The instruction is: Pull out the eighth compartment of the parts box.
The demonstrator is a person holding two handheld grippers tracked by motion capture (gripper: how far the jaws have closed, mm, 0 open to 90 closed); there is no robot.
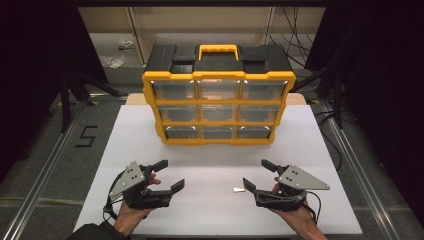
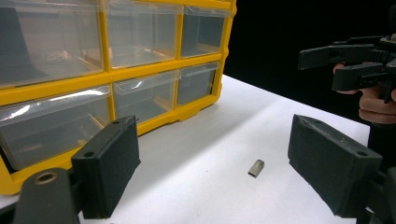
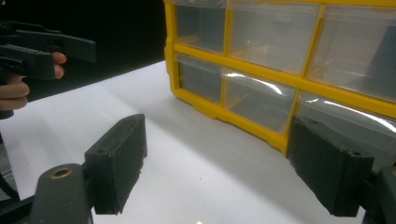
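Observation:
A yellow and black drawer cabinet [image 1: 218,95] with clear drawers stands at the back of the white table [image 1: 215,150]; it also appears in the left gripper view [image 2: 107,70] and the right gripper view [image 3: 280,60]. A small metal piece [image 1: 238,190] lies on the table between the hands, nearer the right one, and is seen ahead of the left jaws [image 2: 256,168]. My left gripper [image 1: 169,175] is open and empty near the front left. My right gripper [image 1: 259,174] is open and empty near the front right. Both point inward toward each other.
Black curtains close in both sides. A metal frame rail [image 1: 45,170] runs along the floor at the left, beside a "5" marking [image 1: 86,136]. Cables [image 1: 295,30] and a shelf lie behind the cabinet.

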